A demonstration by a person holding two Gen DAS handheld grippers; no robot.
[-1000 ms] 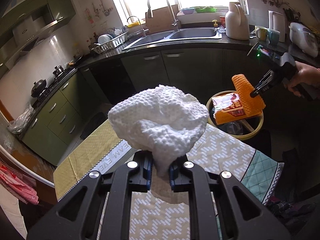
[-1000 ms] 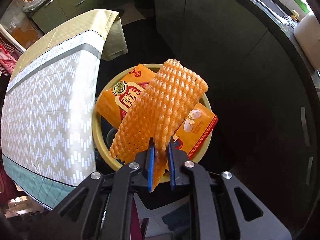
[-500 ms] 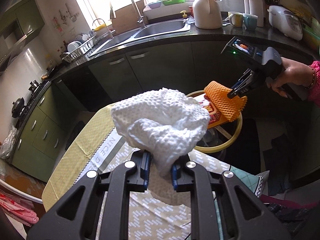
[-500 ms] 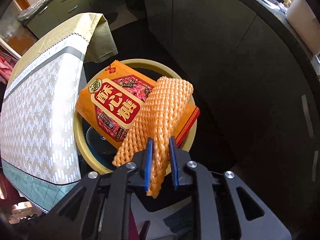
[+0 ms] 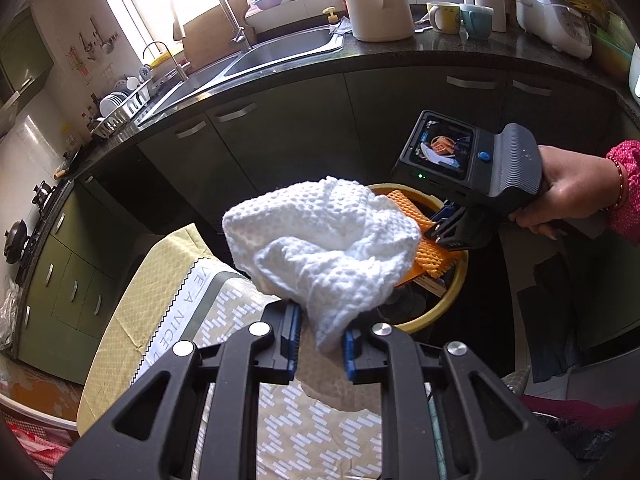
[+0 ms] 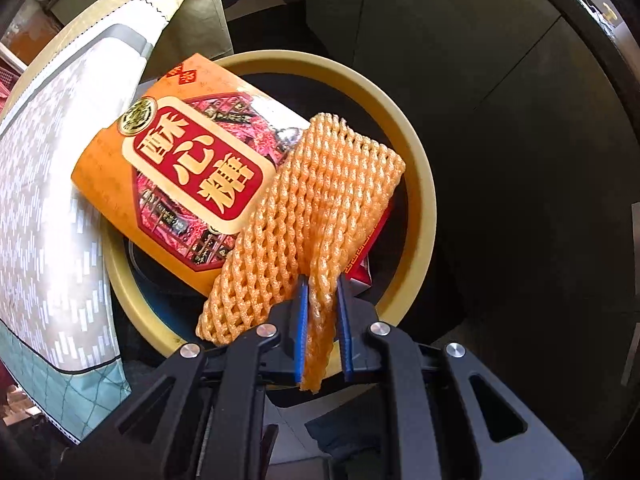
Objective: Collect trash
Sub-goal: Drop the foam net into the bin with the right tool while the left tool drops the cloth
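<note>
Holding two pieces of trash, one per tool. My left tool [image 5: 318, 338] is nearly closed, pads pinching the lower tail of a crumpled white paper towel [image 5: 320, 248]; the wad bulges above the pads over the table [image 5: 168, 280], short of the bin. My right tool [image 6: 322, 316] points steeply down, also nearly closed, clamped on one gathered end of an orange foam fruit net [image 6: 316, 208], which hangs over the mouth of the yellow-rimmed trash bin [image 6: 416, 184] and lies partly across the box there.

Handling, as I judge it: both pieces look very light and soft. The towel crushes easily, so a pinch anywhere on a fold should do; no slip risk, but it could snag or cling to the pads on release. The net is springy, open-mesh foam; best gripped at a bunched end as now. It may bounce or hang up on the box rather than drop clean.

Count: one paper towel, one foam net, one orange candy box [image 6: 192, 176] resting tilted on the bin rim, one bin, two tools. Below the box the bin is dark; I cannot tell what else is in it.
</note>
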